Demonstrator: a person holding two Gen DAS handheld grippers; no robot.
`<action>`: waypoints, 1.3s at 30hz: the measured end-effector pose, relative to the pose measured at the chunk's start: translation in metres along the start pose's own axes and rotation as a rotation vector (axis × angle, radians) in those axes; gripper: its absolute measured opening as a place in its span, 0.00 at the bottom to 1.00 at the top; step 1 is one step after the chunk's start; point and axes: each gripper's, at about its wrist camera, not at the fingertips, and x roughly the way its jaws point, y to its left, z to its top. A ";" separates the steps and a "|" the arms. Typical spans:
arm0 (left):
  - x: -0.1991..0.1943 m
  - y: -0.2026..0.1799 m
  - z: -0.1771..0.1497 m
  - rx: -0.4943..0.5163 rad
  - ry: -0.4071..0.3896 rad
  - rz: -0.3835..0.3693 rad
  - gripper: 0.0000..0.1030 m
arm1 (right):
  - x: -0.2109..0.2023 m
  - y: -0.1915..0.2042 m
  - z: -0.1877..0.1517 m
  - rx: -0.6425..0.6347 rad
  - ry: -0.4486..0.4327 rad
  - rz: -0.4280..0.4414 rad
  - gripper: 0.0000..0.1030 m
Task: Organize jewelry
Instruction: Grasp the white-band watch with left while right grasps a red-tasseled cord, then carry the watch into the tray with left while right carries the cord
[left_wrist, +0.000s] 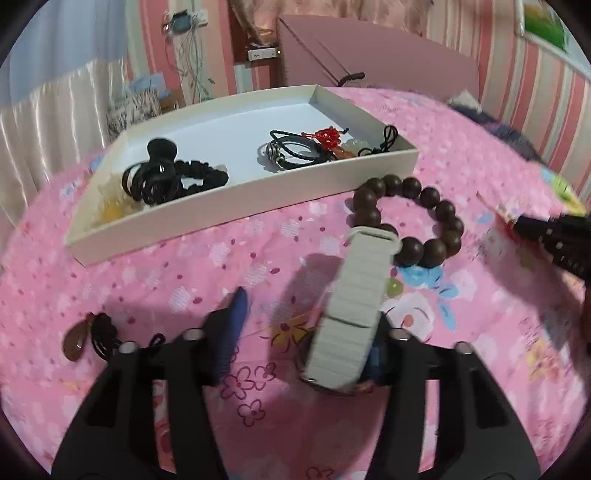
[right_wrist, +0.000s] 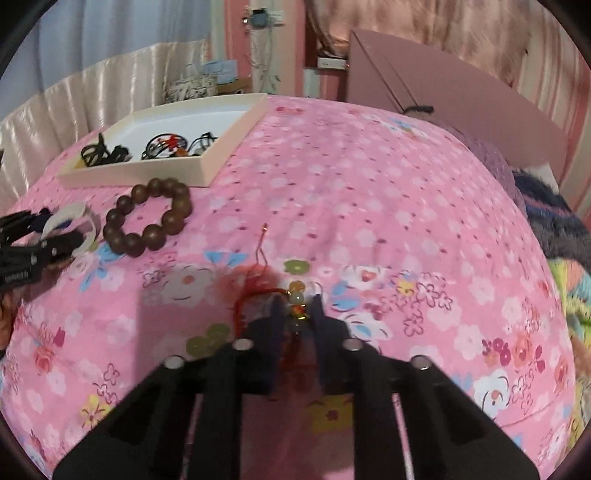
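Left gripper (left_wrist: 306, 314) wide apart; grey ribbed watch strap (left_wrist: 354, 295) leans on its right finger, grip unclear. Right gripper (right_wrist: 297, 314) squeezes blurry red-string jade charm (right_wrist: 297, 301). Brown bead bracelet (left_wrist: 410, 218) lies beside white cardboard tray (left_wrist: 236, 206) on pink bedspread (right_wrist: 369, 206).

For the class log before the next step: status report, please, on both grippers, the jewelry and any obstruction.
Left gripper open around grey watch strap. Right gripper shut on red-cord charm. Bead bracelet lies between watch and tray.

brown bead bracelet (left_wrist: 408, 221) lies just beside white tray (left_wrist: 229, 218).
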 end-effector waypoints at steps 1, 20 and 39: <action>-0.001 0.002 -0.001 -0.010 -0.002 -0.005 0.25 | -0.002 -0.001 0.000 0.006 -0.012 0.012 0.10; -0.084 0.070 0.055 -0.105 -0.243 0.020 0.13 | -0.050 0.007 0.092 0.196 -0.313 0.282 0.10; -0.008 0.083 0.080 -0.211 -0.300 0.100 0.14 | 0.031 0.102 0.141 -0.008 -0.352 0.167 0.10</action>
